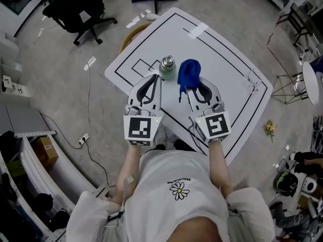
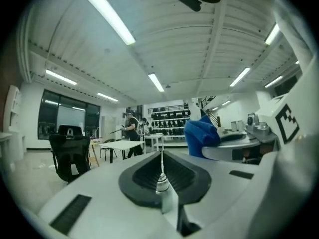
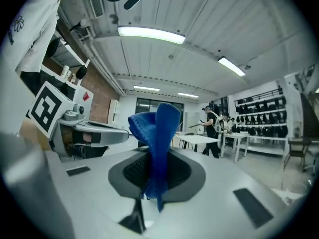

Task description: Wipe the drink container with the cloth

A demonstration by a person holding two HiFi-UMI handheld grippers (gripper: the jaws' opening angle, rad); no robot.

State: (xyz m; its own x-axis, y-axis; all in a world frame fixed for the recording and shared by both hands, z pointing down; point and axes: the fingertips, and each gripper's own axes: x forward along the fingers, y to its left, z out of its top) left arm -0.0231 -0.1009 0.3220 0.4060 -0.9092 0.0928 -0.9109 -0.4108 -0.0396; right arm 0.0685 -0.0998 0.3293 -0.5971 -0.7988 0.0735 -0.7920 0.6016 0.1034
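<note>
The drink container [image 1: 166, 66], pale green with a silvery lid, stands upright on the white table [image 1: 222, 69]. My left gripper [image 1: 157, 77] hovers just on the near side of it, its jaws shut together with nothing between the pads. In the left gripper view the black pads [image 2: 144, 176] meet in a thin line at the left gripper [image 2: 161, 159]; a small silvery-topped shape [image 2: 162, 184] shows in the slit below. My right gripper [image 1: 189, 88] is shut on the blue cloth [image 1: 189, 74], right of the container. The cloth [image 3: 159, 128] stands up out of the right gripper [image 3: 157, 163].
Black lines are drawn on the table top. A black office chair [image 1: 75, 9] stands on the floor at the far left, a round wooden seat [image 1: 132, 34] sits under the table's far edge, and a power strip with cable [image 1: 83, 139] lies at the left. People [image 2: 130, 128] stand far off.
</note>
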